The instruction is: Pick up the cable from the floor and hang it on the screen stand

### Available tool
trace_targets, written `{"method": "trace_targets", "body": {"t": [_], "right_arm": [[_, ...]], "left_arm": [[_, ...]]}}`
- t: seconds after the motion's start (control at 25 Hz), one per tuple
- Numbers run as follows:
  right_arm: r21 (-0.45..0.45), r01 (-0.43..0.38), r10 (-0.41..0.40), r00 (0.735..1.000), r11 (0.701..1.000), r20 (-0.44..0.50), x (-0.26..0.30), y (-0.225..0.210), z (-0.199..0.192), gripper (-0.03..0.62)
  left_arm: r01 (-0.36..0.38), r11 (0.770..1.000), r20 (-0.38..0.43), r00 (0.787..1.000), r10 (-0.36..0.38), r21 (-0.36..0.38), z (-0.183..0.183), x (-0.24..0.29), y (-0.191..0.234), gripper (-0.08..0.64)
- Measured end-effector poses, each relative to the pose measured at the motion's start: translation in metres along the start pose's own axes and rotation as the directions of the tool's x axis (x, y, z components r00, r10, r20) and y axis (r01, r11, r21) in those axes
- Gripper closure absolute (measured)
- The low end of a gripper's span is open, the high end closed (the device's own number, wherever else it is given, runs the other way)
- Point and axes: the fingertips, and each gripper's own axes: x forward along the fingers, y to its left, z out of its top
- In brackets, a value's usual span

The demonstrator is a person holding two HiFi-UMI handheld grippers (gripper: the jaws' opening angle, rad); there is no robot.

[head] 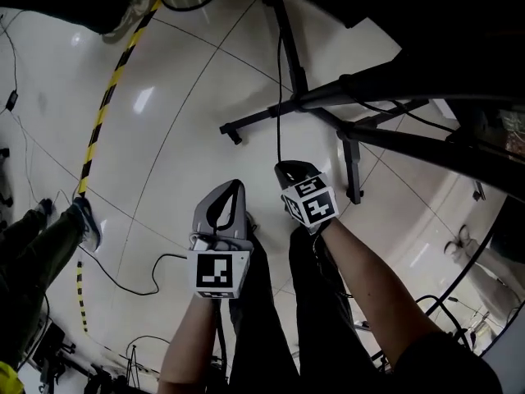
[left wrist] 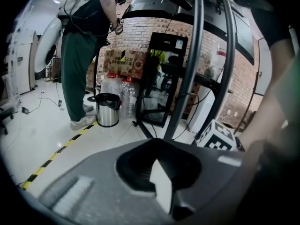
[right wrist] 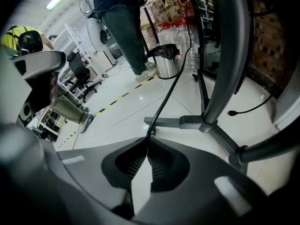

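The black cable [head: 279, 80] hangs taut from above the stand down into my right gripper [head: 283, 169], which is shut on its lower end. In the right gripper view the cable [right wrist: 165, 97] rises from the pinched jaw tips of the right gripper [right wrist: 148, 138] toward the upper right. The dark screen stand [head: 305, 97] spreads its legs over the white floor just ahead; its pole [right wrist: 219, 74] and base [right wrist: 187, 122] stand close on the right. My left gripper [head: 237, 185] is beside the right one, shut with nothing in it [left wrist: 161, 142].
A yellow-and-black tape line [head: 102, 113] crosses the floor on the left. A person's shoe [head: 86, 222] stands by it, and a thin wire [head: 123, 281] lies near. A steel bin [left wrist: 108, 110], bottles and boxes sit by the brick wall, with another person [left wrist: 82, 69] beside them.
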Motion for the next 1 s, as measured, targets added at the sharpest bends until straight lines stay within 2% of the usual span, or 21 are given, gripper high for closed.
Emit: {"method": "trace_targets", "body": {"t": [0.2, 0.4, 0.6, 0.8, 1.0], "right_arm": [[-0.033, -0.004, 0.004, 1.0, 0.999, 0.026, -0.041, 0.013, 0.026, 0.575], [-0.13, -0.016, 0.025, 0.998, 0.991, 0.064, -0.099, 0.035, 0.059, 0.575], [-0.179, -0.082, 0.093, 0.994, 0.98, 0.05, -0.161, 0.059, 0.086, 0.574], [-0.293, -0.017, 0.06, 0.988, 0.956, 0.139, -0.243, 0.079, 0.121, 0.574], [-0.379, 0.057, 0.052, 0.961, 0.923, 0.271, -0.326, 0.102, 0.173, 0.574]], "left_arm": [[-0.007, 1.0, 0.015, 1.0, 0.006, 0.021, 0.031, -0.013, -0.009, 0.555], [-0.007, 0.999, 0.043, 0.999, 0.006, 0.036, 0.066, -0.031, -0.02, 0.555], [-0.057, 0.998, 0.081, 0.995, 0.058, -0.014, 0.11, -0.056, -0.022, 0.555], [-0.062, 0.998, 0.134, 0.989, 0.063, -0.007, 0.161, -0.09, -0.041, 0.555], [-0.061, 0.997, 0.23, 0.972, 0.051, 0.038, 0.229, -0.114, -0.054, 0.555]]}}
